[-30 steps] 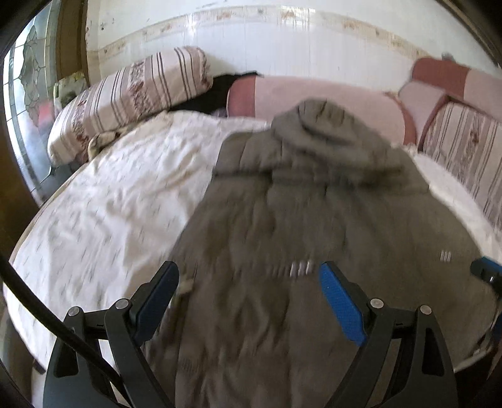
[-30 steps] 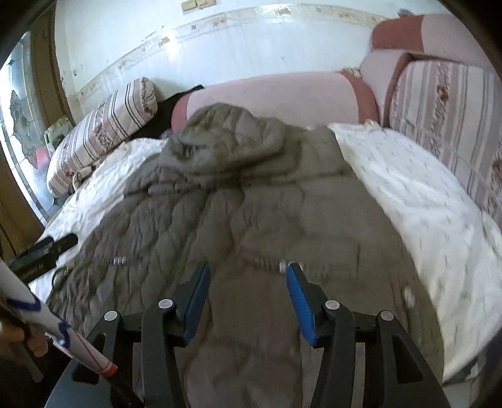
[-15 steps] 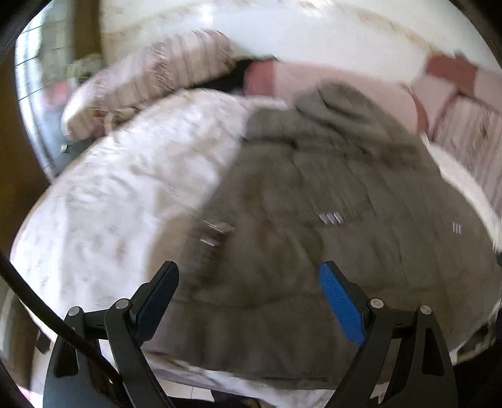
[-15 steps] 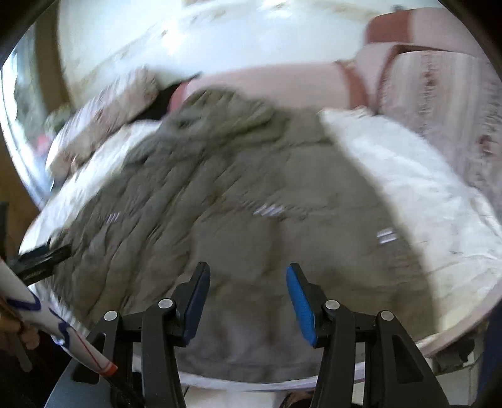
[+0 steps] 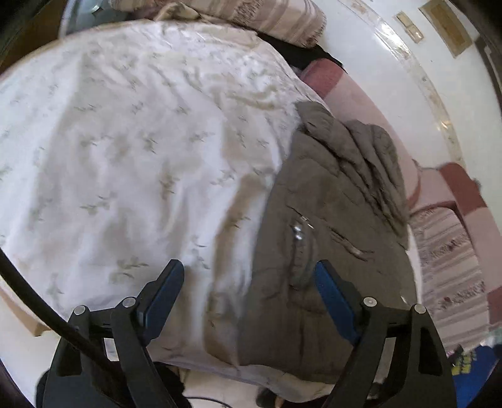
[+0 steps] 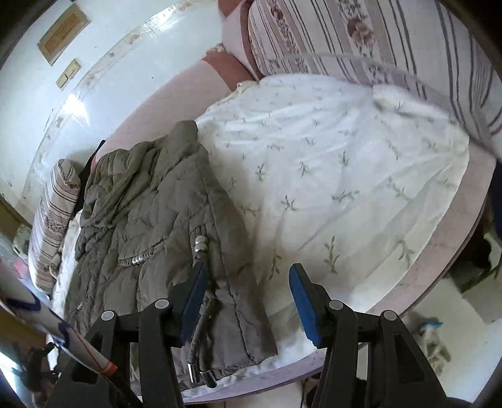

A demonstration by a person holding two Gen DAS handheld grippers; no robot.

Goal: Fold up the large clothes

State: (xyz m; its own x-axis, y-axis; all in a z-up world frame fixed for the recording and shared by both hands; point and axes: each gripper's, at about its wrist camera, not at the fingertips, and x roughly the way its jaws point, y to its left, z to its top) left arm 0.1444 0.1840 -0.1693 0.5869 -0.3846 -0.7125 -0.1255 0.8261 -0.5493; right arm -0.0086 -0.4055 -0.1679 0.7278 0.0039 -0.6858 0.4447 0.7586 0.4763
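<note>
An olive-grey quilted hooded jacket (image 5: 329,219) lies flat on a bed's white floral sheet (image 5: 125,141), hood (image 5: 360,150) towards the wall. My left gripper (image 5: 248,282) hovers over the jacket's left edge near the hem. Its jaws are closing, and the pads touch nothing. In the right wrist view the jacket (image 6: 150,213) fills the left side. My right gripper (image 6: 248,282) hangs over its right edge by the hem, where drawcords (image 6: 200,345) trail. Its jaws are opening and grip nothing.
Striped pillows (image 5: 266,15) (image 6: 376,40) and pink cushions (image 5: 360,100) ring the bed along the white wall. Bare sheet (image 6: 345,157) spreads to either side of the jacket. The bed's front edge and the floor lie just below both grippers. A black cable (image 5: 37,304) crosses the left view.
Both views have rolled and swung apart. The left gripper moved from over the jacket's middle to its left edge, the right gripper to its right edge, both nearer the hem.
</note>
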